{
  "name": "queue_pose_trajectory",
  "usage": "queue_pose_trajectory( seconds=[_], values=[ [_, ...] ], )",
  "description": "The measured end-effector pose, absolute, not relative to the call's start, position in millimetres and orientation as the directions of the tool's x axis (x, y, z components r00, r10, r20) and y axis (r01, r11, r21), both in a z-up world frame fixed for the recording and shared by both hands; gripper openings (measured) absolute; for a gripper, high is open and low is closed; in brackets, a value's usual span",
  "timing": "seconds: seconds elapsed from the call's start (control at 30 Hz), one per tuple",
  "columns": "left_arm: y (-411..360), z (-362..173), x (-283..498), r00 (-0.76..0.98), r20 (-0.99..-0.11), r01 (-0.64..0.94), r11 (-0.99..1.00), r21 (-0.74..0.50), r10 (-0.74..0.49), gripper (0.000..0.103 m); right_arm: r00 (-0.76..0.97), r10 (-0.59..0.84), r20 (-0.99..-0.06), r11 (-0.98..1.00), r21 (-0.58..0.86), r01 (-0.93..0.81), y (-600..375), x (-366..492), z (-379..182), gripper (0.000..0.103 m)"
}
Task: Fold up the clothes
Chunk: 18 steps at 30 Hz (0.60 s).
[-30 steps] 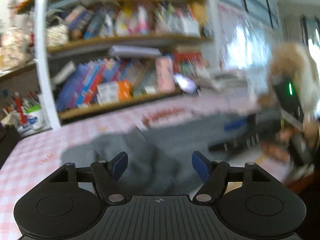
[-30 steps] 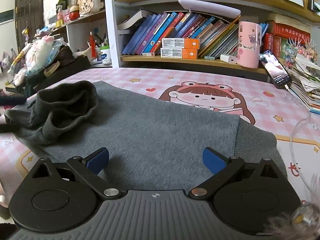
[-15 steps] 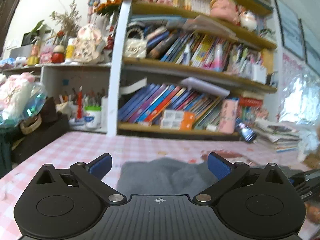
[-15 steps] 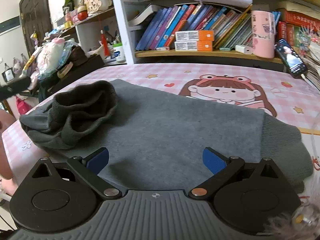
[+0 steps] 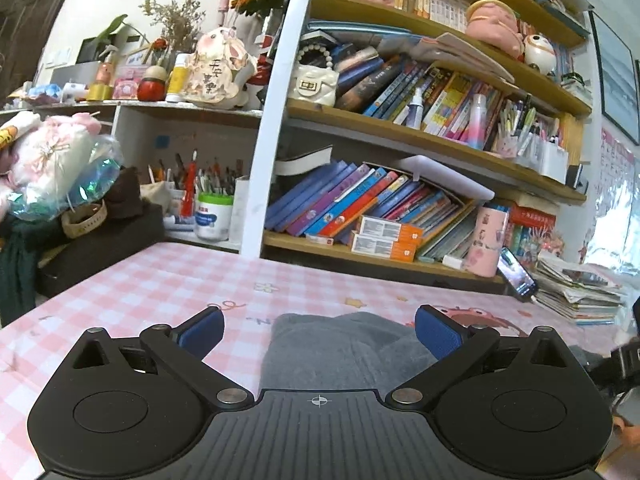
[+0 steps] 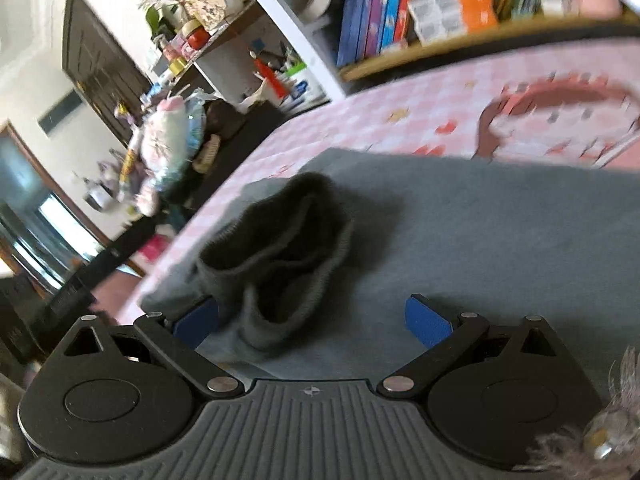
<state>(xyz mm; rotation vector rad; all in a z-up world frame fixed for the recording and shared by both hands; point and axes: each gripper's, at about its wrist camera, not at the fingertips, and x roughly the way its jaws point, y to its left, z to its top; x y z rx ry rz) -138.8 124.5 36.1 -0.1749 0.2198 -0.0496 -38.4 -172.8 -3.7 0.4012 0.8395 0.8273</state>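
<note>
- Left wrist view: the left gripper (image 5: 318, 330) is hovering low over the bench (image 5: 160, 280), its jaws standing wide apart with nothing between the blue pads (image 5: 200, 330).
- A grey sweater (image 5: 340, 344) is lying on the bench's pink checked cover directly ahead of the jaws, bunched into soft folds, its near part hidden behind the gripper body.
- A bookshelf (image 5: 400, 252) is standing at the far edge of the bench, packed with leaning books; two orange-and-white boxes (image 5: 386, 238) are sitting stacked on its lowest board, a pink cup (image 5: 486, 242) just beside them to the right.
- A phone (image 5: 516, 276) is leaning tilted beside the cup, and a stack of papers (image 5: 580, 292) is lying further right.
- A white tub of pens (image 5: 214, 216) is sitting in the side shelf to the left.
- Right wrist view (blurred, tilted): the right gripper (image 6: 312, 316) is hanging just above the grey sweater (image 6: 500, 260), jaws wide apart and gripping nothing.
- The sweater's body is lying spread flat across the bench (image 6: 380, 120); a darker ribbed cuff or collar (image 6: 280, 248), rumpled and gaping open, is lying on top of it between the jaws and toward the left pad (image 6: 198, 320).
- A cartoon girl print (image 6: 560, 112) is showing on the bench cover beyond the sweater's far edge.
</note>
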Motion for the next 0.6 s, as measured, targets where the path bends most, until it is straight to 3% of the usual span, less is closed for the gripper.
queue_pose_trajectory(
  seconds=[0.13, 0.2, 0.23, 0.27, 0.3, 0.37, 0.43, 0.47, 0.57, 0.6],
  values=[
    [122.9, 29.1, -127.8, 0.958, -0.268, 0.051, 0.979, -0.195, -0.103, 0.097, 0.305, 0.846, -0.437, 0.528, 0.762, -0.375, -164.7, -21.7, -8.8, 0.1],
    [119.3, 24.1, -123.6, 0.947, -0.3, 0.064, 0.98, -0.187, -0.118, 0.087, 0.297, 0.853, -0.43, 0.515, 0.786, -0.341, -159.9, -15.0, -10.4, 0.094],
    [116.9, 22.6, -123.0, 0.943, -0.308, 0.072, 0.981, -0.178, -0.125, 0.084, 0.303, 0.847, -0.436, 0.523, 0.783, -0.336, -157.3, -12.4, -10.7, 0.075],
    [113.9, 22.2, -124.3, 0.943, -0.306, 0.083, 0.983, -0.165, -0.131, 0.078, 0.311, 0.84, -0.444, 0.534, 0.778, -0.332, -154.7, -9.9, -10.8, 0.063],
    [110.9, 21.8, -125.7, 0.942, -0.305, 0.094, 0.984, -0.152, -0.137, 0.071, 0.322, 0.831, -0.454, 0.549, 0.764, -0.338, -153.8, -9.3, -9.4, 0.042],
    [104.8, 21.1, -128.3, 0.941, -0.302, 0.116, 0.985, -0.125, -0.149, 0.068, 0.352, 0.844, -0.405, 0.523, 0.77, -0.366, -158.7, -15.0, -1.6, 0.023],
    [100.5, 18.8, -128.2, 0.938, -0.311, 0.125, 0.987, -0.105, -0.152, 0.068, 0.38, 0.867, -0.323, 0.477, 0.76, -0.442, -166.3, -26.8, 9.2, 0.021],
    [98.7, 17.4, -127.6, 0.936, -0.318, 0.128, 0.987, -0.095, -0.152, 0.068, 0.387, 0.86, -0.332, 0.488, 0.756, -0.436, -168.6, -28.2, 10.5, 0.021],
    [93.3, 13.1, -125.7, 0.929, -0.338, 0.136, 0.988, -0.068, -0.151, 0.068, 0.396, 0.787, -0.474, 0.609, 0.702, -0.37, -167.1, -22.2, -3.6, 0.023],
    [90.8, 12.1, -125.3, 0.928, -0.342, 0.136, 0.989, -0.052, -0.145, 0.069, 0.399, 0.762, -0.511, 0.64, 0.687, -0.344, -167.0, -19.5, -11.6, 0.033]
  ],
)
